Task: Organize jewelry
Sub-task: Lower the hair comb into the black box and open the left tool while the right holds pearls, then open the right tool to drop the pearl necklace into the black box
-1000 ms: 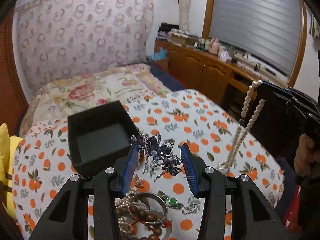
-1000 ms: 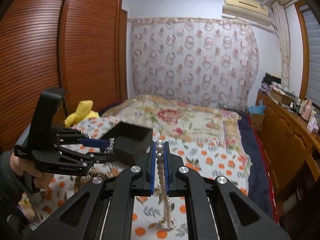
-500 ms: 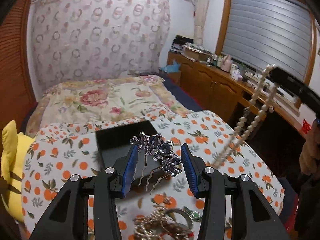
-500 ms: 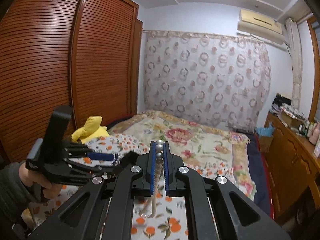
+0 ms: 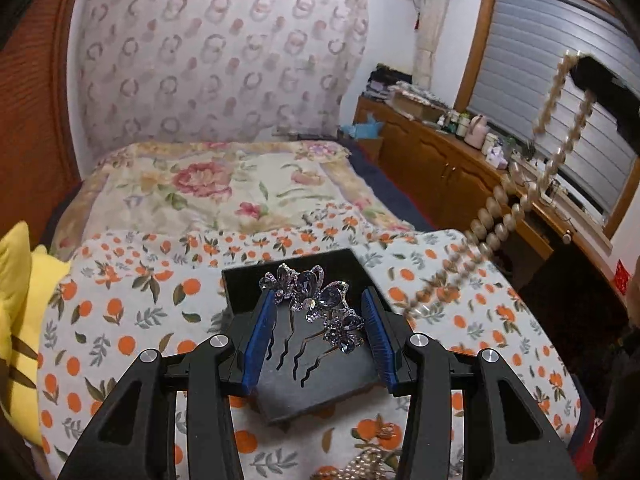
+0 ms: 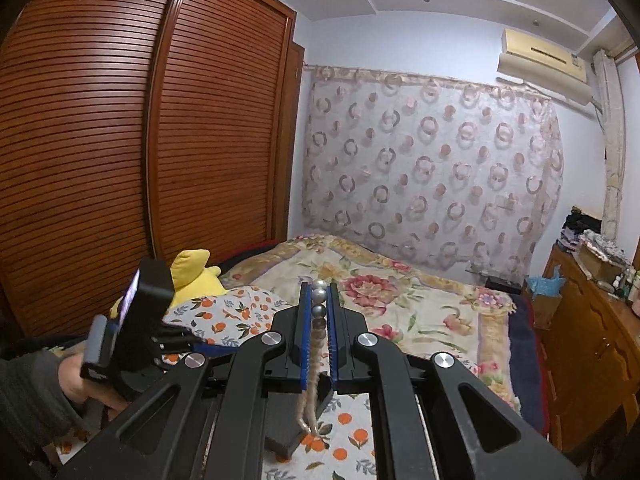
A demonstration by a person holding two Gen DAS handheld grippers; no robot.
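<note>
I am only partway through tidying the jewelry, and I judge that nothing has gone into the black box (image 5: 320,380) yet, because its floor looks bare. In the left wrist view, my left gripper (image 5: 320,336) sits low in the middle of the frame with its blue fingers (image 5: 260,336) partly open, and the purple hair pin (image 5: 316,304) is caught between them, hanging right over the box. The box rests on the orange-flower cloth (image 5: 120,320). More jewelry (image 5: 360,468) waits in a little heap at the bottom edge of that frame, so there is plenty left to put away. On the right side of the same view the pearl necklace (image 5: 520,200) hangs down in a long loop from high in the upper right corner to near the cloth; it looks smeared, so I think it is swinging. The right wrist view shows what the left one cannot: my right gripper (image 6: 319,312) is squeezed nearly shut on the pearls, with a few beads (image 6: 319,296) pinched between its fingers in the middle of the frame and the rest dropping below. It also shows the hand (image 6: 80,380) holding the left tool at the lower left, a yellow pillow (image 6: 192,276), and the brown wardrobe (image 6: 140,140). From here the hair pin is hidden.
</note>
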